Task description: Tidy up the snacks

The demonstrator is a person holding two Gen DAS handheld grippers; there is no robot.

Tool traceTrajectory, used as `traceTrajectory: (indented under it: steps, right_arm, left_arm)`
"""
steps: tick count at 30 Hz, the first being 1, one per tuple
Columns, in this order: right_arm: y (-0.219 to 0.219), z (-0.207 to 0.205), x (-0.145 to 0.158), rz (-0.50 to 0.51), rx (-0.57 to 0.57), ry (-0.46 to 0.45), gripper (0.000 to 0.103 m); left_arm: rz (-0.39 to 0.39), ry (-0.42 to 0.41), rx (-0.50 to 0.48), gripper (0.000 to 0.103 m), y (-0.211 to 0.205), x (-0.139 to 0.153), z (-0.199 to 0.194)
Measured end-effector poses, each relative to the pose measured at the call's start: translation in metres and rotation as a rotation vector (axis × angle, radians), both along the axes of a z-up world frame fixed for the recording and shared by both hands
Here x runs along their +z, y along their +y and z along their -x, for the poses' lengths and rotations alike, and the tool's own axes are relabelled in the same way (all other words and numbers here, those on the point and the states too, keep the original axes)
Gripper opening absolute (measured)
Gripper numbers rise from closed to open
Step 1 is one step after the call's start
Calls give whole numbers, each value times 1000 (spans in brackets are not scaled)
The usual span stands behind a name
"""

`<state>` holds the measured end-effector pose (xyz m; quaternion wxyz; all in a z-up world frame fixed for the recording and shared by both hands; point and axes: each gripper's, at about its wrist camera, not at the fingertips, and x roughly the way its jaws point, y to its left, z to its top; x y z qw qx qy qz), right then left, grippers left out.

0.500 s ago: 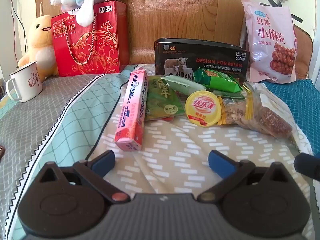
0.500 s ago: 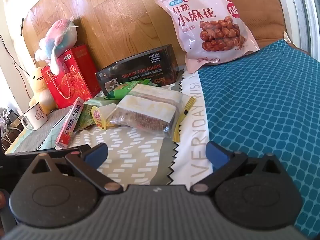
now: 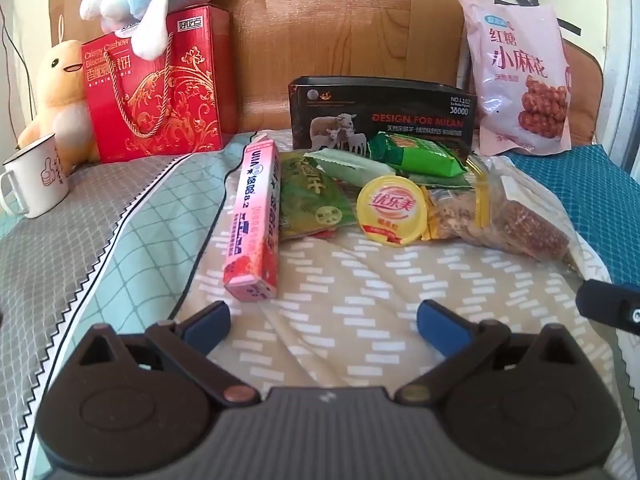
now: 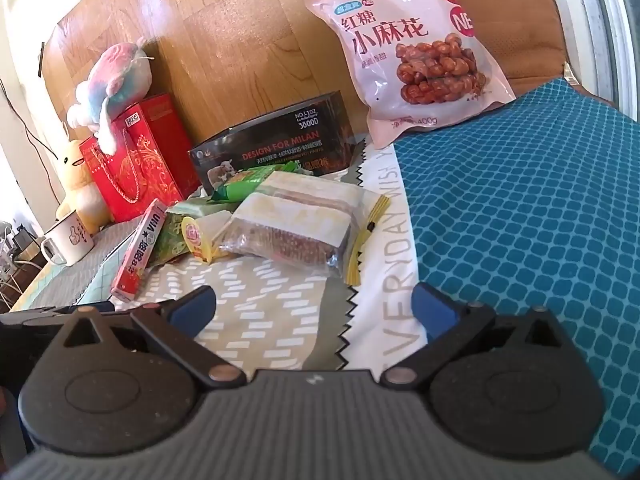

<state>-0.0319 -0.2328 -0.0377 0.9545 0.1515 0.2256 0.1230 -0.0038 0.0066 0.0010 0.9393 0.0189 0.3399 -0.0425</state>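
A pile of snacks lies on the bed in front of a black open box (image 3: 382, 114): a long pink box (image 3: 256, 220), a green packet (image 3: 310, 200), a yellow-lidded cup (image 3: 392, 210), a green wrapped bar (image 3: 416, 154) and a clear zip bag of snacks (image 3: 508, 216). My left gripper (image 3: 324, 322) is open and empty, just short of the pink box. My right gripper (image 4: 314, 306) is open and empty, in front of the zip bag (image 4: 292, 220). The pink box (image 4: 138, 252) and black box (image 4: 276, 144) also show in the right wrist view.
A big pink snack bag (image 3: 516, 76) leans on the headboard at right. A red gift bag (image 3: 156, 92) with plush toys stands at left, with a white mug (image 3: 34, 176) beside it. A blue patterned cover (image 4: 520, 208) lies at right.
Both views have shifted only slightly; the snacks sit a little closer in the left wrist view. Both grippers stay open and nothing has been picked up.
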Motion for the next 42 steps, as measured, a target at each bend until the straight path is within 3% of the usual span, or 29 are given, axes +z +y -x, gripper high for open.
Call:
traceTrajectory:
  steps: [3,10,32,42]
  right_arm:
    - [3,1,1,1,-3,-2,103]
    - [4,3,1,16,-5,-4,103]
    - [6,3,1,23,-4,-4,103]
    - [-1,4,1,-18,0,-12,103]
  left_arm:
    - [15,-7,-20,103,3,0,4]
    - [175,-67,34,103,30,4,13]
    - [175,-67,84,103,31,4,11]
    - [185,-87,81,103,32,6,14]
